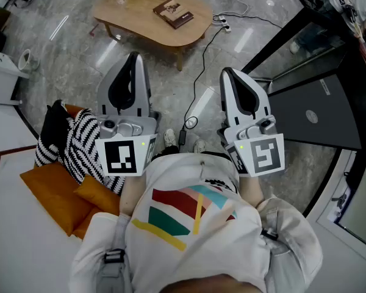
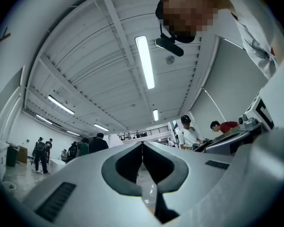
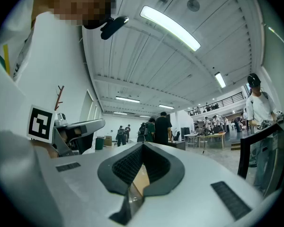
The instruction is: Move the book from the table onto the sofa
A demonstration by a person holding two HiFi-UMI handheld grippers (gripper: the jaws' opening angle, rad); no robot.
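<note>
1. Only the head view shows the book (image 1: 172,13). It lies flat on the rounded, kidney-shaped wooden counter (image 1: 134,17) at 12 o'clock from me, well apart from both claws.
2. That view also shows the sofa (image 1: 15,249) at 8 o'clock. It is white and carries orange cushions (image 1: 52,191) and a black-and-white striped cushion (image 1: 79,145).
3. The floor (image 1: 79,47) is glossy grey stone, with a black cable (image 1: 204,66) trailing across it.
4. My two gripper views look up and outward instead. They show a ribbed white ceiling with long strip lights (image 2: 145,60) and people (image 3: 162,126) standing far off in a hall.
5. My left claw (image 1: 133,56) has its smooth grey jaws pressed together at the tips, with nothing between them.
6. My right claw (image 1: 226,71) is likewise fully closed and empty. Its ribbed dark pads meet at the tip.
</note>
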